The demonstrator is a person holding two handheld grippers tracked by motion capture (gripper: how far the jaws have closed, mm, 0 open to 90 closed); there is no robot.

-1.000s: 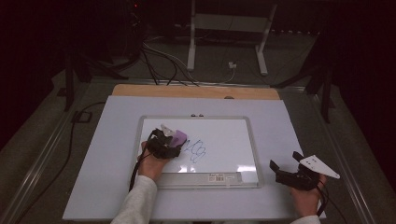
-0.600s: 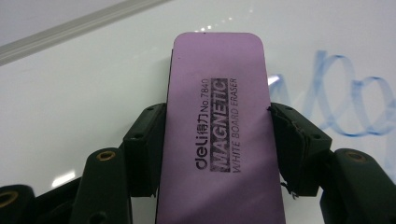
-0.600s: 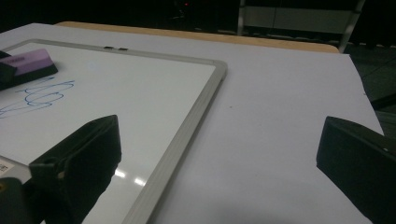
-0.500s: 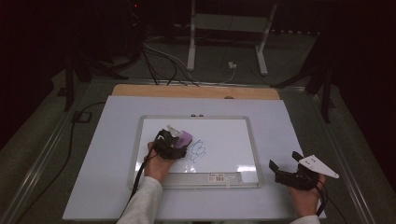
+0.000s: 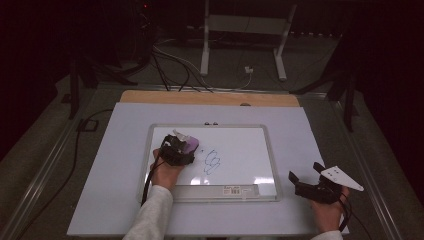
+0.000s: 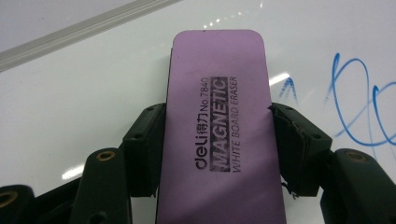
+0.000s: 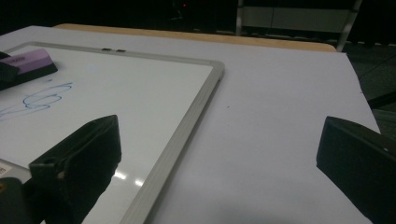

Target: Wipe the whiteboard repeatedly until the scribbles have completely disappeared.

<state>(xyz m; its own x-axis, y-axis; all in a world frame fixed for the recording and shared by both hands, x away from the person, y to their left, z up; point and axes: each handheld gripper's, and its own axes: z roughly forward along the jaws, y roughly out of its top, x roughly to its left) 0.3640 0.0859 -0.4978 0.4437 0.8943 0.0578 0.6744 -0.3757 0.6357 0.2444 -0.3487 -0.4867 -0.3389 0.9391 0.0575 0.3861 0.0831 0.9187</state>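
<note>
Left gripper [image 5: 184, 145] clamped on purple eraser [image 6: 223, 126], flat on whiteboard [image 5: 240, 145], just left of blue scribble [image 5: 212, 161]. Keep felt pressed flat, sweep across strokes, overlap passes. Right gripper [image 5: 306, 181] jaws apart, holding nothing, beside board's right frame; keep clear.

Dim room, cables [image 5: 170, 60] on grey floor [image 5: 225, 75] behind table [image 5: 210, 98]

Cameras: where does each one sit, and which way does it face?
High view: above the near table edge, facing forward and down; forearms, both claws.
Left gripper view: on the left claw, looking down on the eraser it grips.
Right gripper view: on the open right claw, facing across the table.
All share the whiteboard and blue scribble.
</note>
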